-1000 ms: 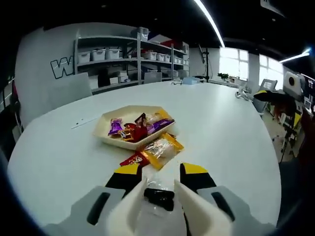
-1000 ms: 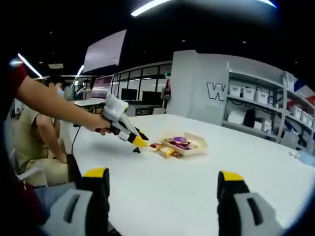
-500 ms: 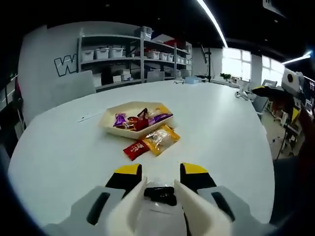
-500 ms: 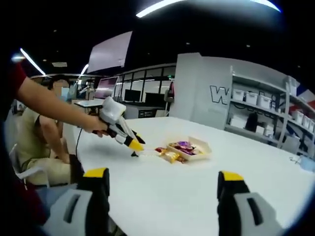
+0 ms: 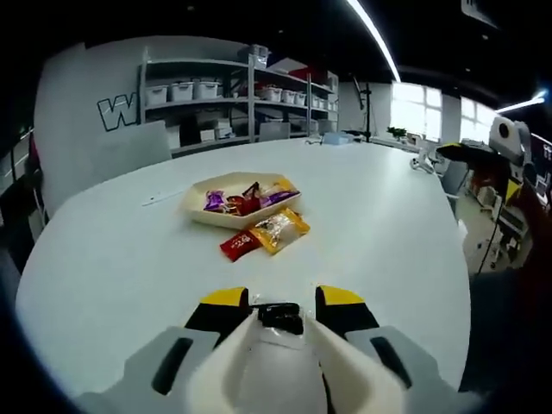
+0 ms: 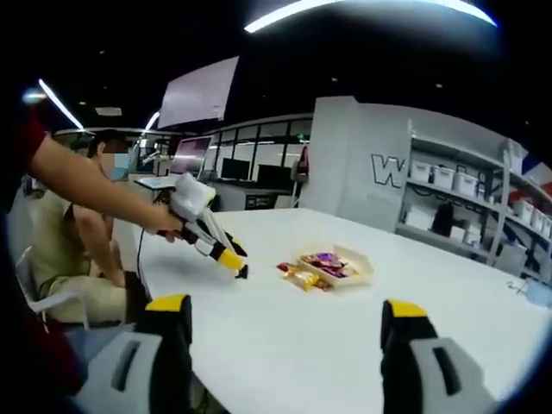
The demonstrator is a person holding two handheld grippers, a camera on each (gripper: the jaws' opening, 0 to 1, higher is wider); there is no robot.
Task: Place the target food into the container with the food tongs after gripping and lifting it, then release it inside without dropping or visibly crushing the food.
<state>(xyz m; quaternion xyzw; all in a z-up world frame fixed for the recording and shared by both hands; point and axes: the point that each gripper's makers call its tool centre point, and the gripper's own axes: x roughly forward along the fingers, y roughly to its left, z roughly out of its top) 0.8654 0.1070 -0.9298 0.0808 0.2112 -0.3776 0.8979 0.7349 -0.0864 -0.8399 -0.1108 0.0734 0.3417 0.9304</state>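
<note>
My left gripper (image 5: 280, 298) is shut on white food tongs (image 5: 274, 362), whose dark tips (image 5: 281, 316) hover low over the white table. Ahead of them stands a beige tray (image 5: 200, 216) holding several wrapped snacks. A red packet (image 5: 239, 245) and a yellow packet (image 5: 280, 229) lie on the table just in front of the tray. In the right gripper view a hand holds the left gripper (image 6: 231, 261) short of the packets (image 6: 298, 275) and the tray (image 6: 362, 267). My right gripper (image 6: 286, 312) stands wide open with nothing between its jaws.
The round white table (image 5: 388, 224) stretches wide around the tray. Shelves with white bins (image 5: 198, 95) line the far wall. A person (image 6: 82, 233) sits beside the table's left edge in the right gripper view. Chairs stand past the far side (image 5: 448, 177).
The left gripper with the tongs has drawn back from the packets and the tray, which now look smaller and farther off. The right gripper stays open.
</note>
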